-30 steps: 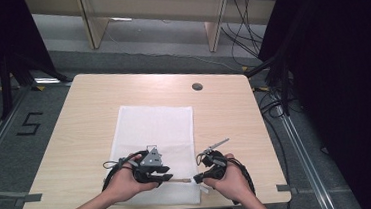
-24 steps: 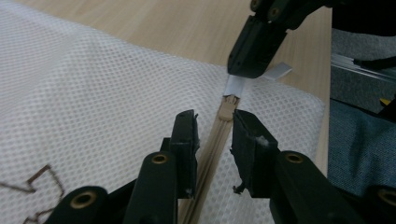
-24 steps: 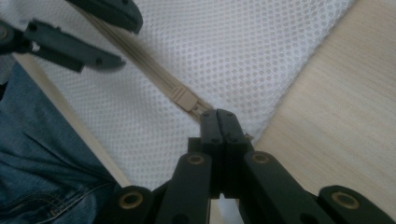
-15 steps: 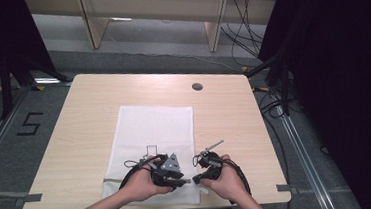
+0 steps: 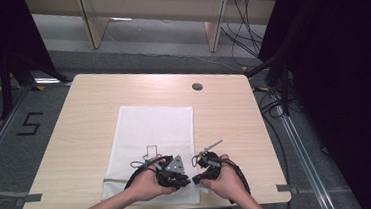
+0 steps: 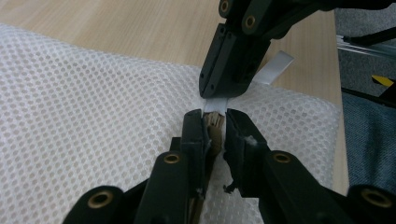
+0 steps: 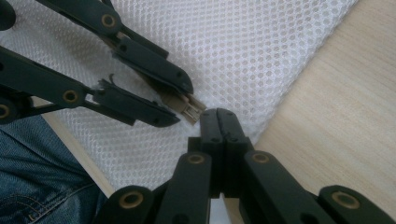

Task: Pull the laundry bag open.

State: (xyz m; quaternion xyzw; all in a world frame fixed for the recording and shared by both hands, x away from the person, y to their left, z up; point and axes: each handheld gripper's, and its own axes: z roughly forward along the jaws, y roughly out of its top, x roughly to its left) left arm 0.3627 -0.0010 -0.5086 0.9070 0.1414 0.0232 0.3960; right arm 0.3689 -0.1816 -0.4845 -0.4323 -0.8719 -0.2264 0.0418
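Observation:
A white mesh cloth (image 5: 155, 127) lies flat on the wooden table (image 5: 89, 112). At its near edge the two grippers meet tip to tip. My left gripper (image 6: 215, 116) has just been closing, and its jaws now press on a small tan tab (image 6: 215, 135) with a white tip (image 7: 194, 112). My right gripper (image 7: 223, 114) is shut. In the left gripper view it (image 6: 217, 93) comes down from above and pinches a white strip (image 6: 276, 65) that runs out behind it. From the high view, the left gripper (image 5: 184, 179) and the right gripper (image 5: 199, 176) sit in the person's hands over the cloth's near right corner.
A round cable hole (image 5: 197, 86) sits in the far part of the table. Bare wood (image 7: 336, 116) runs along the cloth's right side. The person's jeans (image 7: 32, 182) show past the near table edge. Desk legs and cables stand on the floor beyond.
The left hand has slid right along the cloth's near edge until its gripper met the right one. The right hand has stayed in place.

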